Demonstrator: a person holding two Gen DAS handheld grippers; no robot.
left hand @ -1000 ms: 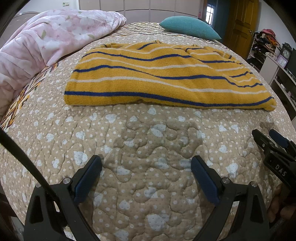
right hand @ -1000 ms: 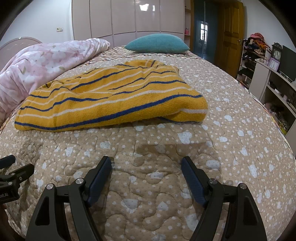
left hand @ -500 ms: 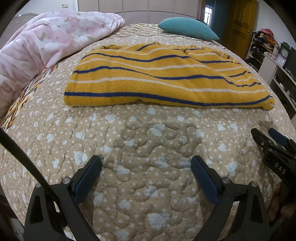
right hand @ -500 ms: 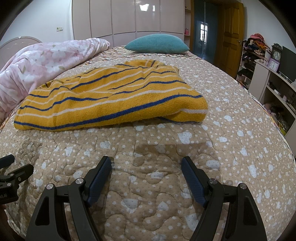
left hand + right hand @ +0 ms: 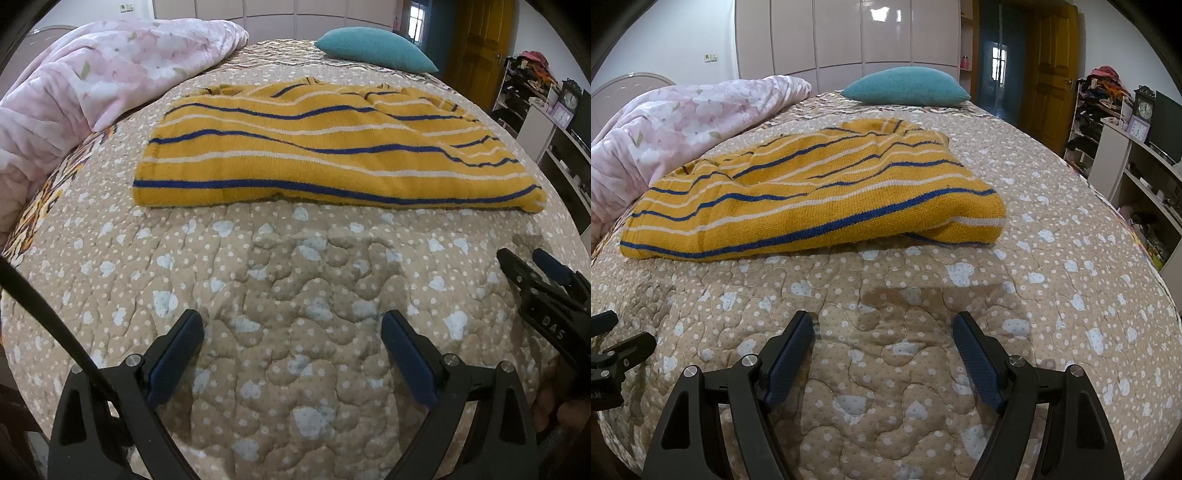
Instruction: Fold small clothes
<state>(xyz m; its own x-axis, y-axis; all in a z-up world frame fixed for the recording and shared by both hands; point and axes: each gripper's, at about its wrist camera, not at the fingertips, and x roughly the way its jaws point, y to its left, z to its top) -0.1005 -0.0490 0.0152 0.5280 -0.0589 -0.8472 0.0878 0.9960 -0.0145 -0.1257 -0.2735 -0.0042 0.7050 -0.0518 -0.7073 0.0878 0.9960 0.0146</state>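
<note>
While both tongs hang wide open with nothing between their pads, you have room to choose your grips before closing in. Your left gripper (image 5: 291, 350) and right gripper (image 5: 882, 354) hover over bare quilt (image 5: 295, 295), well short of the garment. The yellow striped sweater (image 5: 325, 155) lies at 12 o'clock from each camera, spread crosswise on the bed and, by the look of its doubled near edge, already folded once. From the left wrist its near corners sit at about 11 and 1 o'clock; from the right wrist the thick rolled end (image 5: 975, 221) is at 1 o'clock.

For the next fold, I would take the two corners of one short end, one per tong, and pinch through all layers so the lower one does not trail. Come in low and flat along the quilt, since the knit is thick and soft and a steep approach may only catch the top layer or snag the bedcover. Lift evenly and carry both corners across together. Keep clear of the pink duvet (image 5: 92, 81) at 10 o'clock.
</note>
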